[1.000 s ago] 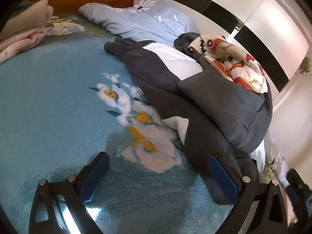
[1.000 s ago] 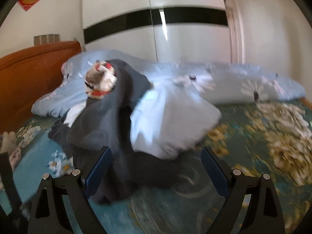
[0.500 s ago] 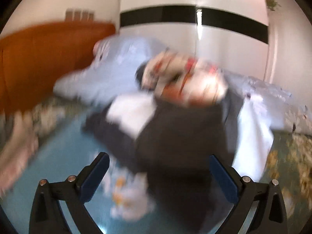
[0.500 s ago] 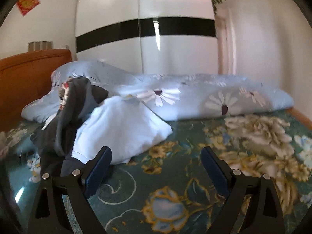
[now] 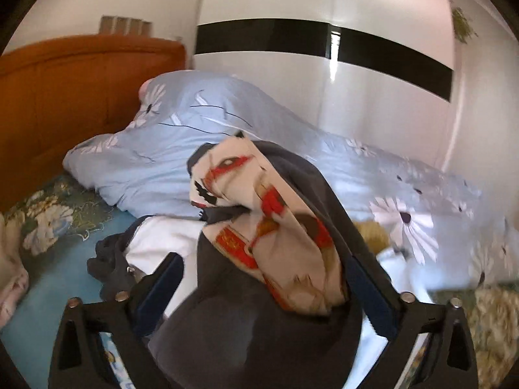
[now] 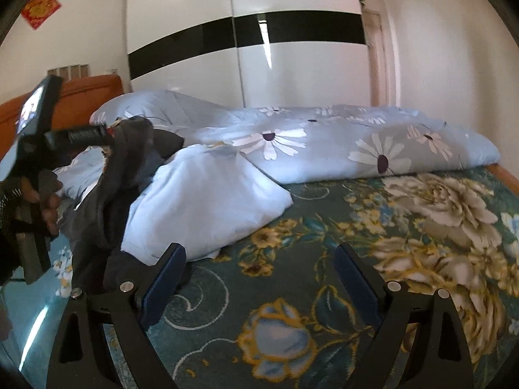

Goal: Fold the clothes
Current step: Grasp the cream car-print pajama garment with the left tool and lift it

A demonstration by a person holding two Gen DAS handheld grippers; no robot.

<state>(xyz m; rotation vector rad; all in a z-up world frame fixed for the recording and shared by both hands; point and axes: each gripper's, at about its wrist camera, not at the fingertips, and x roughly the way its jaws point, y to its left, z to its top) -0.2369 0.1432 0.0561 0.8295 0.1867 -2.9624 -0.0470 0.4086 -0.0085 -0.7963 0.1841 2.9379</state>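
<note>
Bedspread (image 6: 324, 291) bears dark hoodie (image 5: 246, 334) between left gripper (image 5: 262, 288) fingers.

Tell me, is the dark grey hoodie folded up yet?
Not folded. The dark grey hoodie lies bunched in a heap, with a red-patterned cloth crumpled on top.

We count two claws: the left claw (image 5: 262, 295) and the right claw (image 6: 259, 278). On the one bed (image 6: 324, 291) we count one dark grey garment (image 5: 253, 334), one cream cloth with red print (image 5: 266, 227), one pale blue garment (image 6: 201, 207) and one daisy-print duvet (image 6: 356, 142). One headboard (image 5: 65, 97). One wardrobe (image 6: 259, 48), two doors.
</note>
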